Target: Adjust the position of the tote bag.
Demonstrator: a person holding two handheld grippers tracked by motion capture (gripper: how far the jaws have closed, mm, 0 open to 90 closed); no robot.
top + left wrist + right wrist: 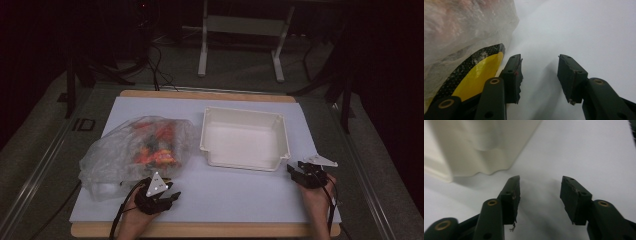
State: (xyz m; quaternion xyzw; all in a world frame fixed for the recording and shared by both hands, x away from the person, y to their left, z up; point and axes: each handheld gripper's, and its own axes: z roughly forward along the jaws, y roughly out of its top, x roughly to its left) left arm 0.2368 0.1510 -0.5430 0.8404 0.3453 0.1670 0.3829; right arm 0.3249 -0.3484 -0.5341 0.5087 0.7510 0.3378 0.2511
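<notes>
The left tool (172, 196) rests on the white bench (240, 195) with its jaws apart and nothing between them, just beside the clear plastic bag (135, 150) of orange and red pieces; a yellow and black patch (477, 75) shows through the bag by its jaw. The right tool (295, 172) also stands open and empty, near the corner of the white tray (245, 137); bag and tray lie side by side mid-bench.

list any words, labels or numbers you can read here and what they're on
None can be read.
Bag: the packets inside show orange and red print, too blurred to read.
Black and yellow packet inside the bag: dots and a yellow patch, no letters visible.
Bin: plain white, no label.
</notes>
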